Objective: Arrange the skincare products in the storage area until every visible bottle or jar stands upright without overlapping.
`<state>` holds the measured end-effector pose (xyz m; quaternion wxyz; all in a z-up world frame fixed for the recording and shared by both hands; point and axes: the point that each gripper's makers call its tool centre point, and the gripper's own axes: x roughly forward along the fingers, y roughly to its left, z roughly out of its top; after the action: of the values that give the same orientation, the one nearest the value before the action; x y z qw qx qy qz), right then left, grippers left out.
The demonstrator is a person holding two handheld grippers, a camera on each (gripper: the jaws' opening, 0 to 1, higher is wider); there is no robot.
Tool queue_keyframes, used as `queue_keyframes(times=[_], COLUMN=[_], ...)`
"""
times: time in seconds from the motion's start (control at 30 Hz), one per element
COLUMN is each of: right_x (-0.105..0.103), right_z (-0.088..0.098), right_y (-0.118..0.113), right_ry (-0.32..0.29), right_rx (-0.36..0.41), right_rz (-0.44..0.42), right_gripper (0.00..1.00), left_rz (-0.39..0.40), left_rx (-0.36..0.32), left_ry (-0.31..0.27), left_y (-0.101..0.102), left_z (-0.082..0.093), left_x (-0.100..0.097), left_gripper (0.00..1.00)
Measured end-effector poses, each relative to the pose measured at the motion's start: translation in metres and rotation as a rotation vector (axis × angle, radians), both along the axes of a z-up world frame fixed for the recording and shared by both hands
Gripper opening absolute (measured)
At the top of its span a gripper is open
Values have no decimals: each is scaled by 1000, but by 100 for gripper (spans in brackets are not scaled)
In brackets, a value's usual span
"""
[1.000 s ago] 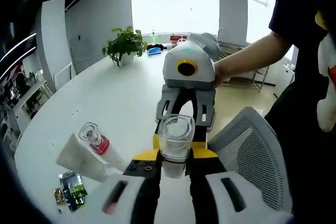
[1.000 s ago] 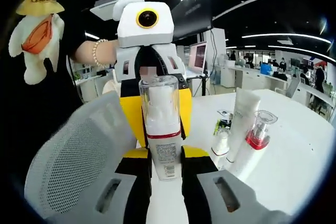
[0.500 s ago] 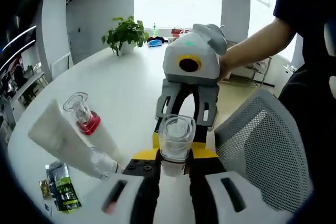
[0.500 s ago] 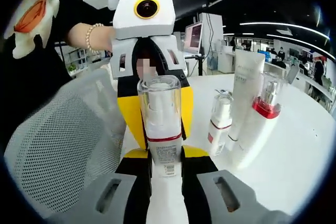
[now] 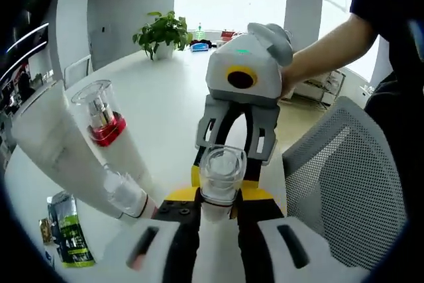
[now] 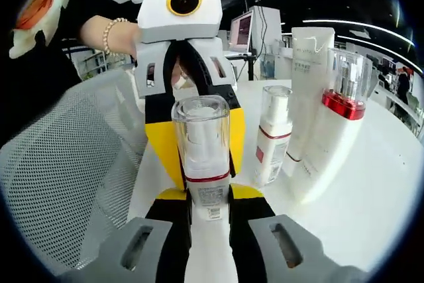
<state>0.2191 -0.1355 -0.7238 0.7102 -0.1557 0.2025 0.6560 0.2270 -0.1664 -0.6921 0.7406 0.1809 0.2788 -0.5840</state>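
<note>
A small bottle (image 6: 202, 137) with a clear cap, a red band and a white labelled body is held upright over the white table (image 6: 371, 217). My right gripper (image 6: 209, 211) is shut on its lower body. My left gripper (image 5: 218, 213) faces it from the other side, shut on the same bottle (image 5: 222, 167). Standing close by are a tall white tube (image 6: 310, 84), a pump bottle with a red collar (image 6: 341, 117) and a small white bottle with a red band (image 6: 271, 140). In the left gripper view the tube (image 5: 59, 157) and the pump bottle (image 5: 99, 114) are on the left.
A grey mesh chair (image 5: 351, 183) stands against the table edge, beside the held bottle. A green sachet (image 5: 66, 230) lies flat near the tube. A potted plant (image 5: 164, 31) is at the far end of the table. A person's forearm (image 5: 324, 51) holds the right gripper.
Both grippers, still shut on the bottle, have come lower and closer to the standing tube and bottles, which look larger now. The grip on the bottle is unchanged.
</note>
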Motion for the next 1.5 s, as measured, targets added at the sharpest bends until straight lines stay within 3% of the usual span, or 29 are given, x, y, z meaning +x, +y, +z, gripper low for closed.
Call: queue_keyframes(times=[0.27,0.47,0.83,1.17,1.5], right_x=[3,9,17,37,59], right_z=[-3,-5,-5,-4,-4], right_y=[-2,-4,-2,-4,-5], right_ry=[26,-7,-13,-17,-32], right_rx=[17,2,-10,-3,2], right_rz=[-12,-8,8,-2,8], right_gripper=[20,20,20,20,20], left_rz=[-8,-19,65,163,200], left_rx=[-16,-42,-76,-105,-89], left_ry=[2,-13,-6,-4,32], left_y=[-1,-3,2,22,37], left_z=[-4,-4,-3,6,-9], left_x=[4,5,11,15,2], left_gripper=[19,18,17,17,16])
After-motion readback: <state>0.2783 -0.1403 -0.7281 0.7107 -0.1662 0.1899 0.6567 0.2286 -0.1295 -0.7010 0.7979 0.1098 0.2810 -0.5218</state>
